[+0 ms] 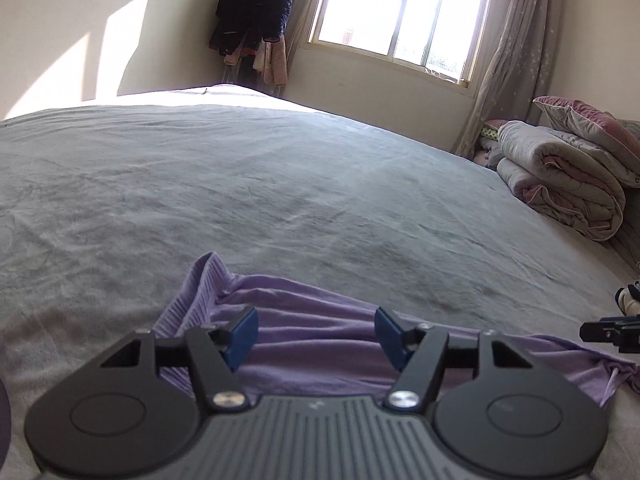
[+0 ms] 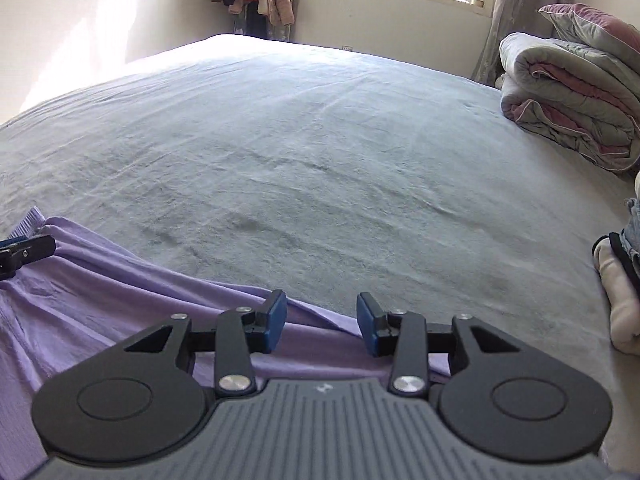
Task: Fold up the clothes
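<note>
A lilac garment [image 1: 316, 332] lies crumpled on the grey bed near its front edge, with a ribbed hem [image 1: 192, 300] at its left end. My left gripper [image 1: 316, 334] hovers over the garment's far edge, open, its blue pads [image 1: 244, 338] wide apart with cloth below them but not pinched. In the right wrist view the same lilac garment [image 2: 100, 304] spreads to the left. My right gripper [image 2: 322, 322] stands open at the cloth's right edge, and its blue pads [image 2: 276, 320] press on nothing. Each gripper's tip shows at the edge of the other's view.
The grey bedsheet [image 1: 280, 184] stretches far ahead. A folded grey-pink quilt and pillow [image 1: 568, 172] are stacked at the right. Pale folded cloth and a dark item [image 2: 620, 280] lie at the right edge. Dark clothes [image 1: 252, 12] hang in the corner beside a window [image 1: 400, 8].
</note>
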`<state>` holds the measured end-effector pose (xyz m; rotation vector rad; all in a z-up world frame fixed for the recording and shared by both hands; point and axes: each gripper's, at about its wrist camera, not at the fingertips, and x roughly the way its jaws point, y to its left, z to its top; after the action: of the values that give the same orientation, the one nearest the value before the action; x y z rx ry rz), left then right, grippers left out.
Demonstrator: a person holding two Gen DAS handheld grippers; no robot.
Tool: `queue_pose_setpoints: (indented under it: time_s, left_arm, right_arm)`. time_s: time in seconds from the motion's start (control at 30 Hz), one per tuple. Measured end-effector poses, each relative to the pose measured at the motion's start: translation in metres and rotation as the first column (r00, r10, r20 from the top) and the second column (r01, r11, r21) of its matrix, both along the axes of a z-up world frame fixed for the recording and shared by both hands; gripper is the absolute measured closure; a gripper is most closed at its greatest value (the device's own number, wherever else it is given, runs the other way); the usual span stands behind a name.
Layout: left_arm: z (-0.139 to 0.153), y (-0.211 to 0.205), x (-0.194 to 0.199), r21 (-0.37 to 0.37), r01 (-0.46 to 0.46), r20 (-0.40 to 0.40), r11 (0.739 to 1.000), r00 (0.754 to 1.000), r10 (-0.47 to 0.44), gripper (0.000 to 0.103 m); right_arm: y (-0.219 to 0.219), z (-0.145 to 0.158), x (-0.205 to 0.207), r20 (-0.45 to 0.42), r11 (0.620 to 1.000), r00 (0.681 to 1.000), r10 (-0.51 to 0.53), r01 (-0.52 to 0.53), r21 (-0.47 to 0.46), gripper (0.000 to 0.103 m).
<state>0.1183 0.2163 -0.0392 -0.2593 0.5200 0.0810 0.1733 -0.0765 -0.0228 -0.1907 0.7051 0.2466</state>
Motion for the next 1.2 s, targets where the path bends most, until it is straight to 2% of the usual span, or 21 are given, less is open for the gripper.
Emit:
queue_pose_setpoints:
  time_s: [0.23,0.53,0.57,0.6,0.63,0.7,0.77,0.97,1.2]
  left_arm:
    - [-0.005,0.02,0.004,-0.082,-0.073,-0.037,0.994,0.997,0.07,0.042]
    - [-0.005,0.018,0.006,-0.057,-0.066,-0.044,0.996,0.997,0.063,0.041]
    - [-0.005,0.019,0.006,-0.06,-0.067,-0.045,0.996,0.997,0.064,0.041]
    - [-0.005,0.02,0.006,-0.062,-0.067,-0.045,0.996,0.997,0.065,0.041]
    - [-0.005,0.021,0.007,-0.065,-0.068,-0.045,0.996,0.997,0.065,0.041]
    - [-0.005,0.023,0.007,-0.07,-0.07,-0.045,0.995,0.997,0.067,0.041]
    - [-0.005,0.026,0.008,-0.078,-0.075,-0.045,0.994,0.996,0.072,0.041]
    - [-0.005,0.032,0.008,-0.103,-0.083,-0.035,0.991,0.996,0.08,0.041]
    - [-0.005,0.034,0.008,-0.105,-0.089,-0.015,0.99,0.996,0.088,0.041]
  right_arm:
    - [0.026,-0.012,0.03,-0.064,0.995,0.995,0.075,-0.079,-0.064,0.07]
    - [0.047,-0.022,0.039,-0.151,0.964,0.975,0.165,-0.192,-0.184,0.079]
    - [0.049,-0.023,0.039,-0.164,0.96,0.971,0.177,-0.207,-0.19,0.087]
    - [0.052,-0.024,0.04,-0.177,0.955,0.966,0.188,-0.222,-0.196,0.099]
    - [0.055,-0.025,0.04,-0.187,0.949,0.962,0.199,-0.237,-0.207,0.103]
    - [0.063,-0.026,0.037,-0.187,0.929,0.958,0.217,-0.261,-0.261,0.102]
    - [0.067,-0.024,0.038,-0.178,0.921,0.959,0.222,-0.266,-0.285,0.102]
    - [0.06,0.0,0.059,-0.051,0.954,0.989,0.142,-0.15,-0.258,0.102]
    - [0.082,-0.003,0.073,0.032,0.935,0.989,0.143,-0.124,-0.332,0.102]
